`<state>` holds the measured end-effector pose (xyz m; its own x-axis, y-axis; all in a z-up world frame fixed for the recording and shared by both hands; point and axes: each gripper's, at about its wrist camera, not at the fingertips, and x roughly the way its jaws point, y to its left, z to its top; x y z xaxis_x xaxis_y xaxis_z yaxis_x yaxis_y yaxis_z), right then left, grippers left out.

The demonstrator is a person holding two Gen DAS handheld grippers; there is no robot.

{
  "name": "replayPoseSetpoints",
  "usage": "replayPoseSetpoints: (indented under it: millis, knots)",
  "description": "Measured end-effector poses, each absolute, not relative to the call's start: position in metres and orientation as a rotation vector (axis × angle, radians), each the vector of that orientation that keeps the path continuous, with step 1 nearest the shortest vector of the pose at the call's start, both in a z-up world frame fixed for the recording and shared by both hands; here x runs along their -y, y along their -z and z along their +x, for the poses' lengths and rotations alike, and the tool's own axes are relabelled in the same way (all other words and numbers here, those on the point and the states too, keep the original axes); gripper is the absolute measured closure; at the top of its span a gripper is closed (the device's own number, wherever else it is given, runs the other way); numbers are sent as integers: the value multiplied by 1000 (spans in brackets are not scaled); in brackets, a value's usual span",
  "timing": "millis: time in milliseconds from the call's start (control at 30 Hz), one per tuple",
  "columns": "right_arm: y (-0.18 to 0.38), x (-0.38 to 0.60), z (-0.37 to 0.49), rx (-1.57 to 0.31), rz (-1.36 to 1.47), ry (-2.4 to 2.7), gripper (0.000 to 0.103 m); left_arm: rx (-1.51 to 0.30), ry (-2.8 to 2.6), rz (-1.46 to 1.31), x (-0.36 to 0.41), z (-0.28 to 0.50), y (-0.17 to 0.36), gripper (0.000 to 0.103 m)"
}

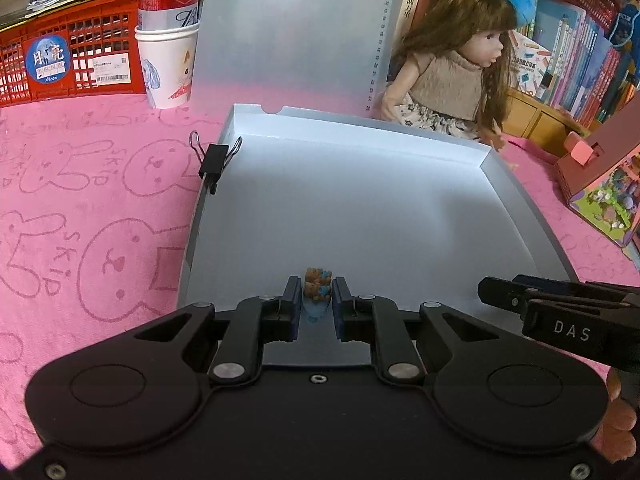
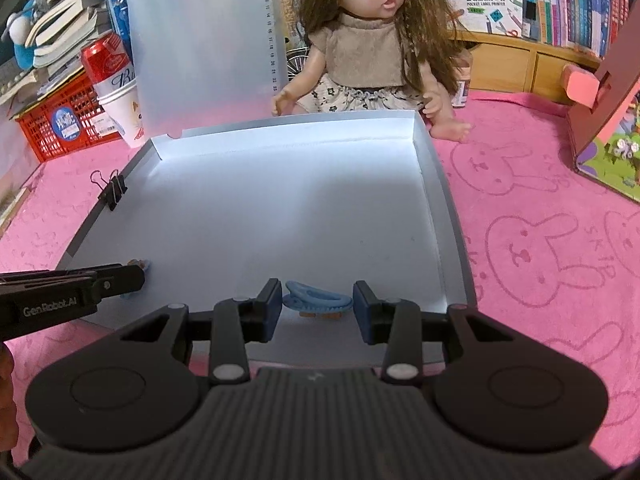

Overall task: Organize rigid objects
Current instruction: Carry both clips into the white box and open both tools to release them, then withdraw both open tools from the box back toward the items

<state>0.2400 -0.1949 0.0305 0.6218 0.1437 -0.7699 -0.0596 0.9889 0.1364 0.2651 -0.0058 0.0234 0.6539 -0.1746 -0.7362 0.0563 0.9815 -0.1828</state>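
A shallow white box tray [image 1: 520, 200] [image 2: 448, 208] lies on the pink cloth. My left gripper [image 1: 316, 292] is shut on a small blue hair clip with brown bears [image 1: 318, 285], low over the tray's near edge. My right gripper [image 2: 318, 300] is shut on a blue claw hair clip [image 2: 320, 300], its pads against both ends, just above the tray floor near the front. In the right wrist view the left gripper [image 2: 138, 274] comes in from the left with the bear clip's tip showing. The right gripper [image 1: 486, 294] shows side-on at the right of the left wrist view.
A black binder clip [image 1: 214, 162] [image 2: 114, 192] grips the tray's left wall. A doll [image 1: 452, 68] [image 2: 372, 48] sits behind the tray. A red crate [image 1: 76, 60], a paper cup holding a red can [image 1: 168, 64], a frosted plastic sheet [image 1: 288, 32] and a pink cardboard house [image 2: 608, 120] stand around.
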Motion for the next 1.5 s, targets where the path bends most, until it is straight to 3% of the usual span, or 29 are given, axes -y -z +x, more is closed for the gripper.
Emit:
replayPoseSetpoints:
  millis: [333, 433, 600, 800, 1067, 1500]
  knots:
    - [-29, 189, 239, -886, 57, -111, 56, -850, 137, -143, 6, 266, -24, 87]
    - [-30, 189, 238, -878, 60, -108, 42, -851, 141, -150, 4, 265, -27, 86]
    - [-41, 186, 231, -840, 29, -107, 36, -810, 157, -141, 2, 257, -38, 67]
    - [-59, 186, 211, -781, 7, -136, 30, -753, 202, -138, -3, 234, -56, 57]
    - [-77, 185, 163, -679, -58, -208, 19, -701, 254, -155, -13, 186, -64, 46]
    - [-72, 194, 96, -629, -68, -269, 16, -671, 250, -130, -28, 106, -51, 42]
